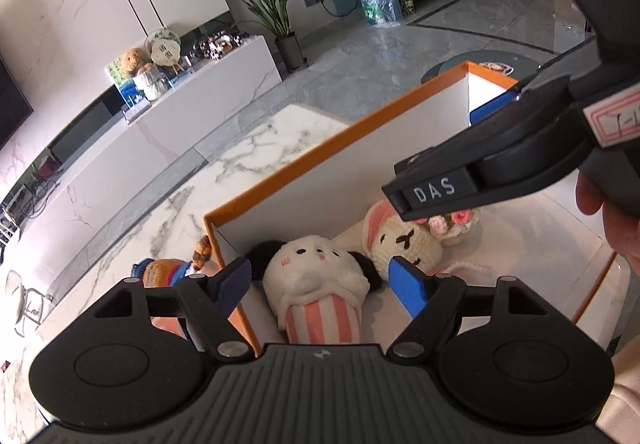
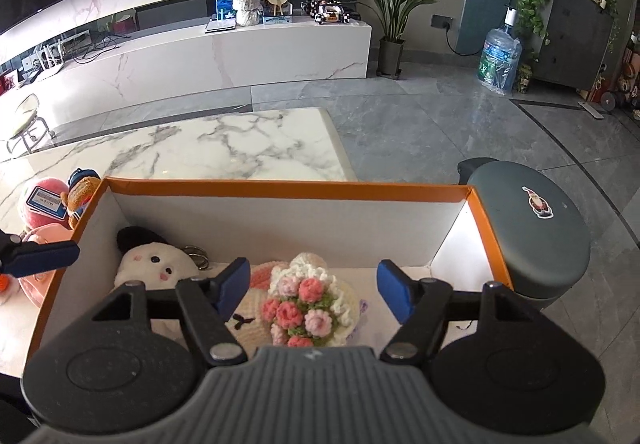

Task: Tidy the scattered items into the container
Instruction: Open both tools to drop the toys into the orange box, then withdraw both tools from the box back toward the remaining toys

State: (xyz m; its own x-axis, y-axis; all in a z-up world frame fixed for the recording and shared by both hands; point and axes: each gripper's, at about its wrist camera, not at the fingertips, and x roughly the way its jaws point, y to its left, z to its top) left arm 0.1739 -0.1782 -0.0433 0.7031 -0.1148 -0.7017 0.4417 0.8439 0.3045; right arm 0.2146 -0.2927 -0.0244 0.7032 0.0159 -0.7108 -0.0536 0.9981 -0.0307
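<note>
Right wrist view: right gripper [image 2: 314, 290] fingers wide over crochet bouquet [image 2: 308, 308] in the box [image 2: 280, 194], panda plush [image 2: 154, 264] at nine o'clock; left gripper [image 1: 320, 280] wide too

Each claw, left [image 1: 320, 276] and right [image 2: 314, 282], has black arms, round black discs, silver screws, blue pads and a ribbed grey body; one arm reads "DAS".

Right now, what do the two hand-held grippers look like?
Both match: the left hand-held gripper and right hand-held gripper have ribbed grey bodies, black linkage arms with round discs and silver pivot bolts, and blue fingers. The right's side reads "DAS" and carries a pink-bordered label.
</note>
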